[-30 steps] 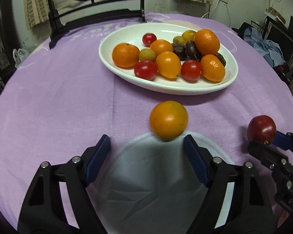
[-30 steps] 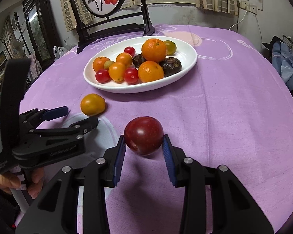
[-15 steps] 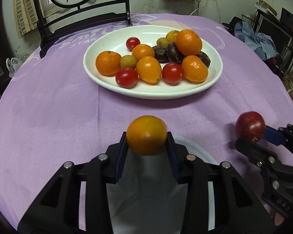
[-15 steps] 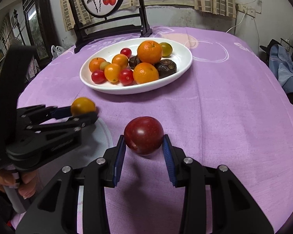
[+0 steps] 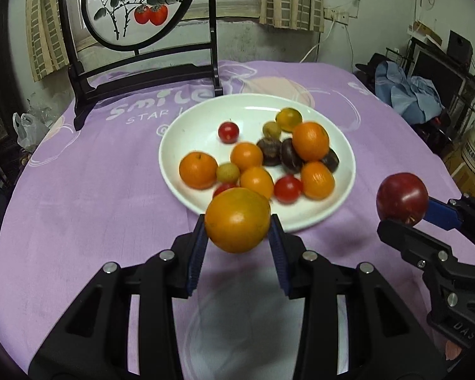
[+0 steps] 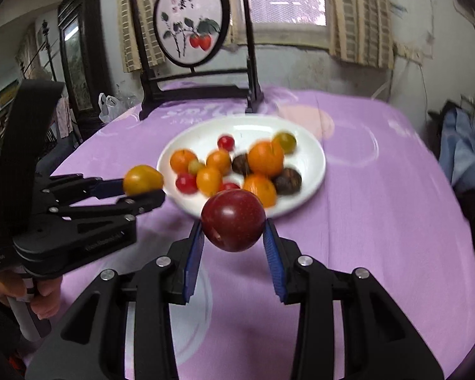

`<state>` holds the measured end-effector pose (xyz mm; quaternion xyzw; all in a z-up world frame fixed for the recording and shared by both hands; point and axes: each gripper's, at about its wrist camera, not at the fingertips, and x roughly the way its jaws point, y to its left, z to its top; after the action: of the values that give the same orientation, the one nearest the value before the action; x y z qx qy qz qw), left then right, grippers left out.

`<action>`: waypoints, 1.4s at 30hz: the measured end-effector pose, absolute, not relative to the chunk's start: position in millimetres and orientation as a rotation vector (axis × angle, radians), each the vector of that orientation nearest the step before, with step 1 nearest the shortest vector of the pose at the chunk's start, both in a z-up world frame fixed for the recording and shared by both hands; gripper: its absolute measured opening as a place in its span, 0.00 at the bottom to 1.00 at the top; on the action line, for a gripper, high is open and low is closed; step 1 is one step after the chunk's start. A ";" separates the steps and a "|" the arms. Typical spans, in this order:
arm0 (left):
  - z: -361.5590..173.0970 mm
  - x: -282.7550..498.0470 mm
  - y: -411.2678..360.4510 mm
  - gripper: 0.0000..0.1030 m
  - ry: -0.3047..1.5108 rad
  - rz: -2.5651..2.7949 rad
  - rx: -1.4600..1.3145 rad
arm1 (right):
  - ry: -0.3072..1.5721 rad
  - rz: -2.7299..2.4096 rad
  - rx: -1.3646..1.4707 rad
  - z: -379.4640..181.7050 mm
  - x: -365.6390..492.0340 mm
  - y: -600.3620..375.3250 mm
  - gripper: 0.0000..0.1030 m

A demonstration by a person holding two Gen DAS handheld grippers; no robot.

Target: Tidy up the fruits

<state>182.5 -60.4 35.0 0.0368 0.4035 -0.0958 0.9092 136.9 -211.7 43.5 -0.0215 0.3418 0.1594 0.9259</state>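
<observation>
My left gripper [image 5: 237, 237] is shut on an orange-yellow fruit [image 5: 237, 220] and holds it in the air in front of the white plate [image 5: 186, 128]. It also shows in the right wrist view [image 6: 142, 180]. My right gripper [image 6: 233, 237] is shut on a dark red plum [image 6: 233, 220], also held above the cloth; the plum shows in the left wrist view [image 5: 402, 197]. The plate [image 6: 313, 155] holds several oranges, red tomatoes, small yellow-green fruits and dark fruits.
The round table has a purple cloth [image 5: 79, 190]. A pale round mat [image 5: 237, 332] lies on the cloth below my left gripper. A black stand with a round painted screen [image 5: 136, 3] stands behind the plate. Clutter and blue cloth [image 5: 408, 91] are off the table to the right.
My left gripper closed on the orange-yellow fruit and lifted it off the cloth. Both grippers rose and tilted up, so the plate looks farther and the room shows.
</observation>
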 end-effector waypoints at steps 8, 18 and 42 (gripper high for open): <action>28.3 241.7 -53.0 0.38 0.857 -0.116 0.057 | 0.699 0.346 -0.096 37.4 198.6 -185.9 0.37; 20.2 284.8 -50.5 0.39 0.864 -0.089 0.012 | 0.705 0.284 -0.126 26.3 249.5 -182.8 0.46; 42.1 178.9 -51.2 0.84 0.754 -0.070 0.017 | 0.723 0.246 -0.047 26.8 156.9 -223.5 0.61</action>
<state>178.9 -51.2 42.1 0.0081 0.3683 -0.0341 0.9291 156.9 -223.5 26.8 -0.0231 0.3527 0.1200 0.9277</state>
